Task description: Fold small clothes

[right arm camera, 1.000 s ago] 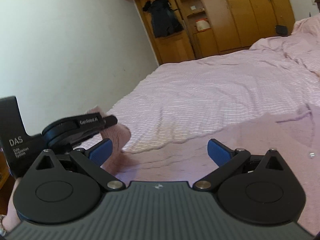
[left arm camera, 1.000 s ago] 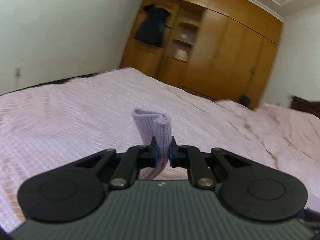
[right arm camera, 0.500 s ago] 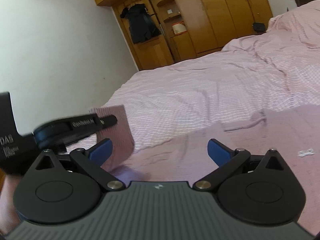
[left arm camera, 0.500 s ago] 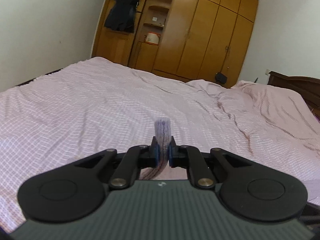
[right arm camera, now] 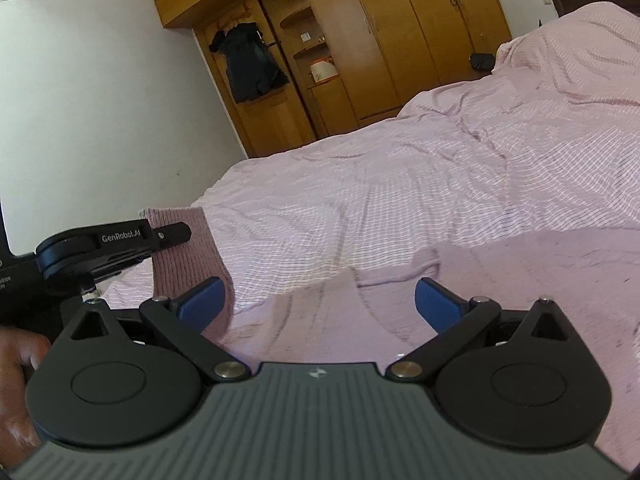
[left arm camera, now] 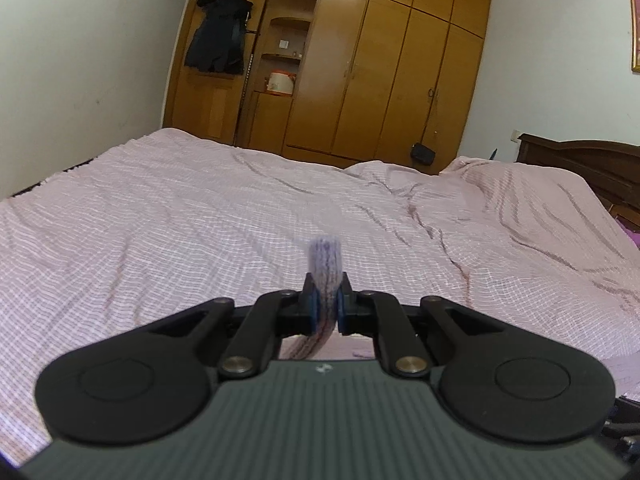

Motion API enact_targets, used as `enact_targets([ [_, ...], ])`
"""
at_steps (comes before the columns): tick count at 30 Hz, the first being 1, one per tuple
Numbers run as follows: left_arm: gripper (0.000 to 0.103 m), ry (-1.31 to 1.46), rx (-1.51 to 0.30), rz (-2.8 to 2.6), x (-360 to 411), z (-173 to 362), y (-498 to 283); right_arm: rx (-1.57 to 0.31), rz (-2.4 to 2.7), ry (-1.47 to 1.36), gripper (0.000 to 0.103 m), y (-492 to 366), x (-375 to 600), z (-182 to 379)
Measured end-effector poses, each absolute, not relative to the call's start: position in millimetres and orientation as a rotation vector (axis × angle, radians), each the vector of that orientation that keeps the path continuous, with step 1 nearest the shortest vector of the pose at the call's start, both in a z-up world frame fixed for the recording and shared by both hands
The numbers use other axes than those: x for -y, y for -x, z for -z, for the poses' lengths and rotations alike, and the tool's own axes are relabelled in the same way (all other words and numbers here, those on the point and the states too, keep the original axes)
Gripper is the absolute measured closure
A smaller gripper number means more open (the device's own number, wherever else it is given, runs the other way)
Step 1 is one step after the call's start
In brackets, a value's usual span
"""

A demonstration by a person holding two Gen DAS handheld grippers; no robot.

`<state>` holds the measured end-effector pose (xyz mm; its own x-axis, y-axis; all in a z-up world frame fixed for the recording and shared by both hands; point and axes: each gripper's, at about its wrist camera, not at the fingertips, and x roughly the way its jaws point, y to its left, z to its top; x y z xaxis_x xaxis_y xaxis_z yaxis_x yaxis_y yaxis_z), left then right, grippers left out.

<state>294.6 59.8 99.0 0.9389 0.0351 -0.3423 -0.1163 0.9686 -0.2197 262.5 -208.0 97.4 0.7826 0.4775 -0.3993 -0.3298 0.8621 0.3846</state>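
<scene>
A pink knitted garment lies spread on the bed in front of my right gripper. My left gripper is shut on a ribbed edge of the garment, which sticks up between its blue pads. In the right wrist view the left gripper holds that ribbed flap lifted above the bed at the left. My right gripper is open and empty, low over the garment, its blue pads wide apart.
A pink checked bedspread covers the bed, rumpled toward the right. A wooden wardrobe with a dark coat stands at the back. A dark headboard is at the right. A white wall is at the left.
My left gripper has lifted the ribbed edge higher off the bed and turned to face the wardrobe. My right gripper stayed open and shifted slightly over the garment.
</scene>
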Motion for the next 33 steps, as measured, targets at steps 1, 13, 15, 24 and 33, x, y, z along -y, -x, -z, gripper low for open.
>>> enact_targets([
  [1,0.093,0.243,-0.346,-0.077,-56,-99,-297,-0.510,-0.440,-0.301,0.000,-263,215,-97],
  [13,0.093,0.180,-0.375,-0.031,21,-88,-320,-0.497,-0.342,-0.408,0.000,-297,303,-75],
  [15,0.093,0.169,-0.376,-0.024,34,-86,-324,-0.497,-0.335,-0.420,0.000,-300,314,-68],
  [24,0.093,0.142,-0.409,0.036,99,-68,-340,-0.483,-0.223,-0.447,0.000,-305,365,-37],
  [33,0.093,0.126,-0.449,0.091,147,-48,-350,-0.420,-0.133,-0.394,0.000,-309,379,-36],
])
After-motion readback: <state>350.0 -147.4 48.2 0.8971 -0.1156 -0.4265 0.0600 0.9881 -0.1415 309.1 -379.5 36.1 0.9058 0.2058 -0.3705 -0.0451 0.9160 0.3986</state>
